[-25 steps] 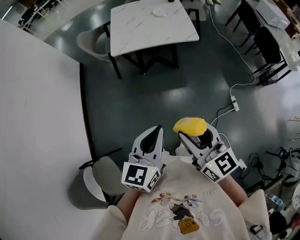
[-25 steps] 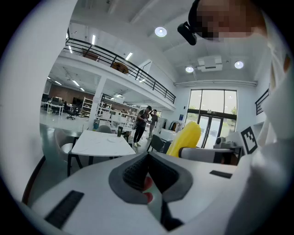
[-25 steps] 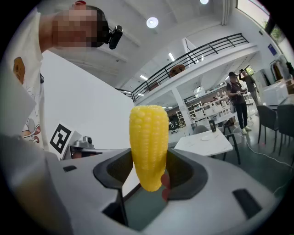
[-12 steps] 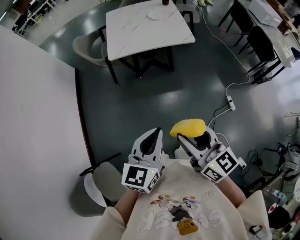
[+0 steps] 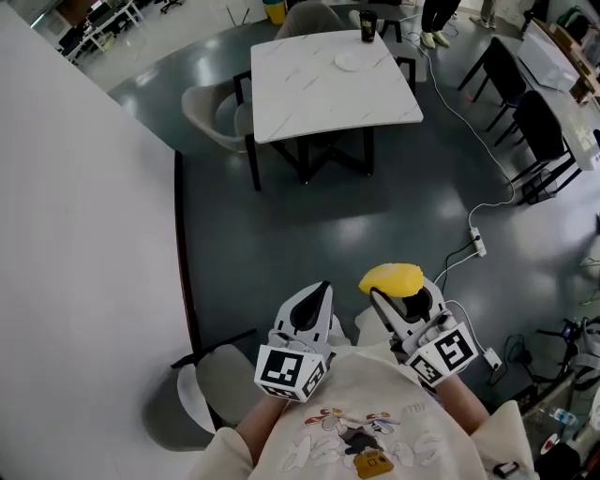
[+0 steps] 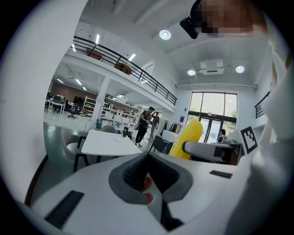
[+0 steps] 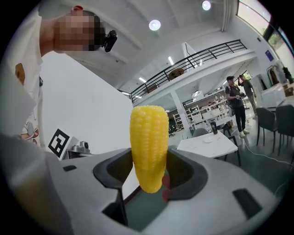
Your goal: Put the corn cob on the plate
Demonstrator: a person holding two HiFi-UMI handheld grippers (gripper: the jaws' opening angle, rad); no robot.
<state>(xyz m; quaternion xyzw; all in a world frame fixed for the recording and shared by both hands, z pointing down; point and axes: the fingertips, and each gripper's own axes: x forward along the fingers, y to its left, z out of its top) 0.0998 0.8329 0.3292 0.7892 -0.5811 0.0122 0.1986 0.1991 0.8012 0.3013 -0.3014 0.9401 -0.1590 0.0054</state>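
Note:
My right gripper (image 5: 398, 298) is shut on a yellow corn cob (image 5: 391, 277), held close to my chest above the floor. In the right gripper view the corn cob (image 7: 149, 151) stands upright between the jaws. My left gripper (image 5: 313, 302) is beside it, shut with nothing in it; its jaws meet in the left gripper view, where the corn cob (image 6: 187, 138) shows at the right. A small white plate (image 5: 348, 61) lies on the far white marble table (image 5: 319, 89), well ahead of both grippers.
A dark cup (image 5: 367, 27) stands at the table's far edge. Chairs (image 5: 211, 112) surround the table. A white wall (image 5: 75, 253) runs along the left. A power strip and cable (image 5: 478, 244) lie on the grey floor at right. Dark tables and chairs (image 5: 534, 112) stand far right. People stand beyond the table (image 7: 235, 103).
The view has shifted: the table with the plate now sits lower and more to the right in the head view. Both grippers keep their pose, the corn still held.

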